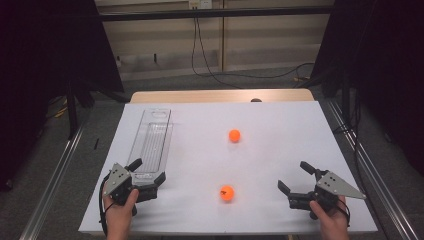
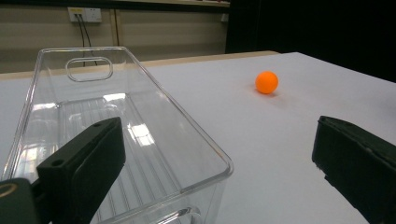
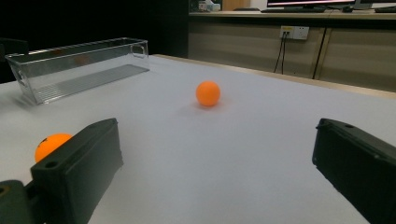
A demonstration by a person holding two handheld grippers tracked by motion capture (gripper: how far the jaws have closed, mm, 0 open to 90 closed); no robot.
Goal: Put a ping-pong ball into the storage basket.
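Observation:
Two orange balls lie on the white table (image 1: 280, 120): the far ball (image 1: 234, 135) (image 2: 266, 82) (image 3: 208, 93) near the middle, the near ball (image 1: 226, 193) (image 3: 50, 144) close to the front edge. A clear plastic bin (image 1: 151, 142) (image 2: 116, 126) (image 3: 77, 67) lies lengthwise at the left, with nothing in it. My left gripper (image 1: 147, 174) (image 2: 219, 163) rests at the bin's near end, open, nothing between its jaws. My right gripper (image 1: 296, 177) (image 3: 217, 163) rests at the front right, open and empty, to the right of the near ball.
The table's front edge runs just below both hands. Metal rails (image 1: 55, 175) flank the table on each side. Black curtains hang at left and right, and a cable (image 1: 210, 70) trails on the floor beyond the far edge.

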